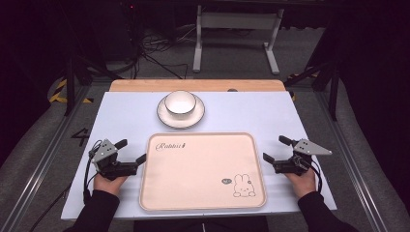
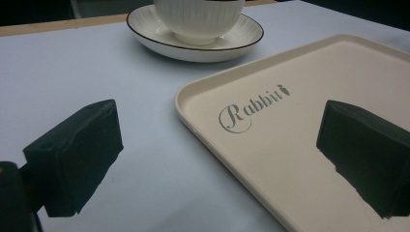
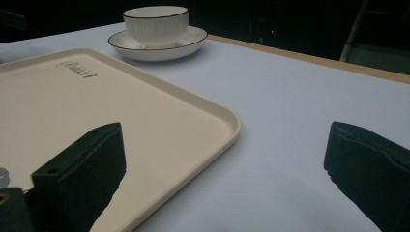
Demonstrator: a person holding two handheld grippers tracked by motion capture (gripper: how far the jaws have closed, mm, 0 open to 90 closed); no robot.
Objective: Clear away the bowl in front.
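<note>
From above, your left gripper (image 1: 131, 151) and right gripper (image 1: 276, 149) are flanking the smooth cream tray (image 1: 203, 203), jaws apart and empty; in both gripper views, the ribbed white bowl (image 2: 198, 19) is sitting on its dark-rimmed saucer (image 3: 145, 50) at upper frame.

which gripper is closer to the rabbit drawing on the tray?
Right. The right gripper sits just off the tray edge beside the rabbit drawing; the left gripper is at the opposite edge, the tray's width away.
</note>
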